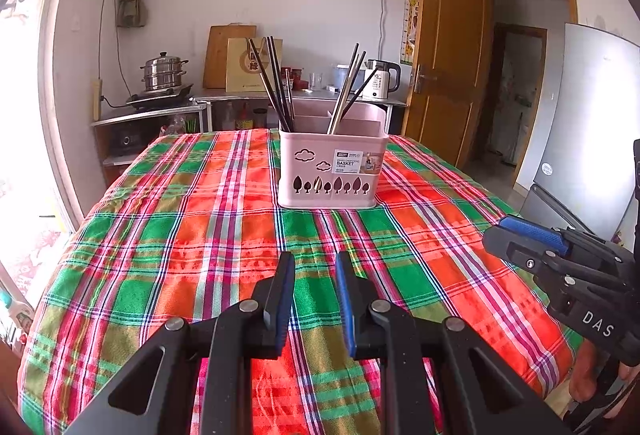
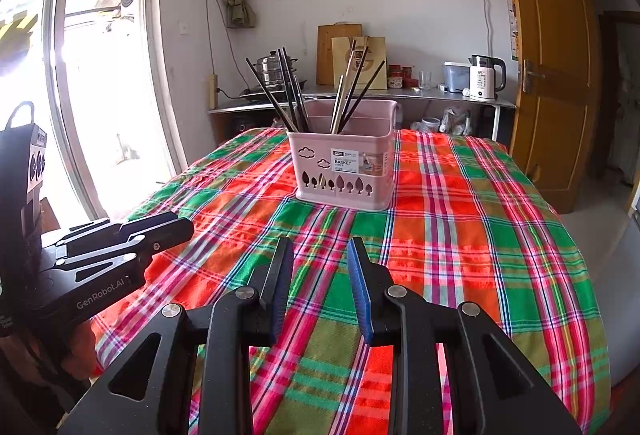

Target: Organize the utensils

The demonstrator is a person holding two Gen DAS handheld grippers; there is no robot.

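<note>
A pink utensil basket (image 1: pixel 332 171) (image 2: pixel 344 171) stands upright near the far middle of the plaid-covered table (image 1: pixel 180 255) (image 2: pixel 480 235). Dark chopsticks (image 1: pixel 276 83) (image 2: pixel 284 91) lean in its left compartment. Light and dark chopsticks (image 1: pixel 348 87) (image 2: pixel 352 91) lean in its right compartment. My left gripper (image 1: pixel 315 259) is open and empty above the cloth, short of the basket. My right gripper (image 2: pixel 320 245) is open and empty too. Each gripper shows in the other's view, the right one (image 1: pixel 520 231) at the right edge, the left one (image 2: pixel 160 227) at the left edge.
A counter (image 1: pixel 224 97) along the back wall holds a steel steamer pot (image 1: pixel 164 73), a cutting board (image 1: pixel 224 55), jars and a white kettle (image 1: pixel 380 79). A wooden door (image 1: pixel 448 51) and a fridge (image 1: pixel 584 131) stand to the right, and a bright window (image 2: pixel 92 75) is at the left.
</note>
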